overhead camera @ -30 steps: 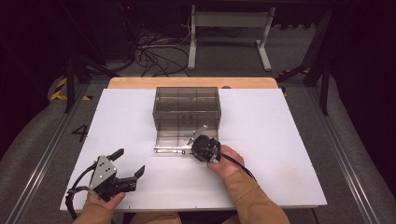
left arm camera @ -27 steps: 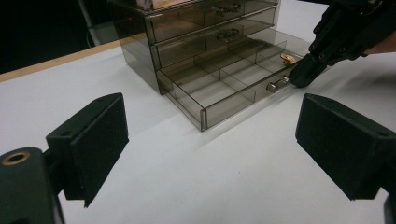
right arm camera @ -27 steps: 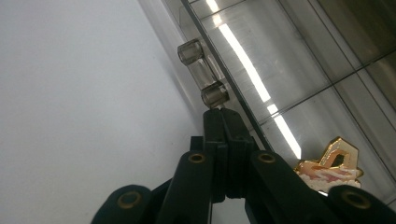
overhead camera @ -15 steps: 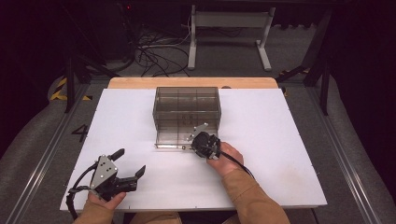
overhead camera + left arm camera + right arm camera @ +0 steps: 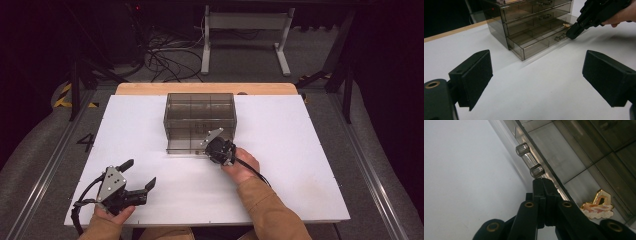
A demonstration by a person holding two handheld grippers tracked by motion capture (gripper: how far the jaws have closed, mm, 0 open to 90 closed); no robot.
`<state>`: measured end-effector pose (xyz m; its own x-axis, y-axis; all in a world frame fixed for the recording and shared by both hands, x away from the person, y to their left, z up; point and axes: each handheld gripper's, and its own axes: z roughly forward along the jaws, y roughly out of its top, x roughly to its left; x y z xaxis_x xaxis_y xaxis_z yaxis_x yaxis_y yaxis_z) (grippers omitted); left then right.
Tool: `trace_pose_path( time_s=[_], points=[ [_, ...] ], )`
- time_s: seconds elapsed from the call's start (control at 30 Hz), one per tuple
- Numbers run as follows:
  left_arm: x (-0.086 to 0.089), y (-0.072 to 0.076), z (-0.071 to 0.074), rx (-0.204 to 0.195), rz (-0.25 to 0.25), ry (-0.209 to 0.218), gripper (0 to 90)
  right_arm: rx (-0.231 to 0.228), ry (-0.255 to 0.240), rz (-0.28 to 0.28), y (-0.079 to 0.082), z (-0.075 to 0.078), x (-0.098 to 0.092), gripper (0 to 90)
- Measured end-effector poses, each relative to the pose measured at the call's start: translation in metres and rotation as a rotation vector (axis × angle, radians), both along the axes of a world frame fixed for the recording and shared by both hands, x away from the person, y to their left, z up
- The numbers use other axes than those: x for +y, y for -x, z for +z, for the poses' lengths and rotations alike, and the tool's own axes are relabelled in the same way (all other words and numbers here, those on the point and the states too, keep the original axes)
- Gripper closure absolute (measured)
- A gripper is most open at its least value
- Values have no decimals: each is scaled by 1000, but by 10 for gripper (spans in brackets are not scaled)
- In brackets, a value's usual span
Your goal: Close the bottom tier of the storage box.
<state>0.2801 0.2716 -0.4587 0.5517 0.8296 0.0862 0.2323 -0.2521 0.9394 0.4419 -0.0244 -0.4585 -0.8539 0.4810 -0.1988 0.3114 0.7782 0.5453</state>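
The right gripper (image 5: 214, 143), held in the person's right hand (image 5: 242, 165), has its two black jaws pressed flat together with nothing between them. Its tip rests at the front edge of the pulled-out bottom drawer (image 5: 541, 40), just beside the drawer's clear bar handle (image 5: 529, 160). Inside that drawer, close to the tip, lies a small gold and pink enamel pin (image 5: 598, 205). The drawer belongs to a smoky, see-through drawer cabinet (image 5: 200, 114) standing near the middle of the white table (image 5: 300, 150); its upper drawers are pushed in.

The left gripper (image 5: 139, 179) lies well apart, near the table's front left corner, jaws spread wide and empty, pointing toward the cabinet.

A painted number "4" (image 5: 86, 142) marks the floor left of the table.

Compared with a second ago, the right gripper has shifted slightly to the right along the drawer front; the left one is unmoved.

Behind the table, cables (image 5: 165, 50) lie on the dark floor beside a grey desk frame (image 5: 245, 30). Nothing blocks the drawer.
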Motion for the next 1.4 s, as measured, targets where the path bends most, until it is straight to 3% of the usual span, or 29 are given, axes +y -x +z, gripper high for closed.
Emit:
trace_pose_path(
  time_s=[0.77,1.4],
  points=[
    [0,0,0,4,2,5,98,-8,-58,-47,-23,-5,-3,897],
    [1,0,0,3,1,3,98,-67,-91,-91,-34,-9,-1,896]
  ],
)
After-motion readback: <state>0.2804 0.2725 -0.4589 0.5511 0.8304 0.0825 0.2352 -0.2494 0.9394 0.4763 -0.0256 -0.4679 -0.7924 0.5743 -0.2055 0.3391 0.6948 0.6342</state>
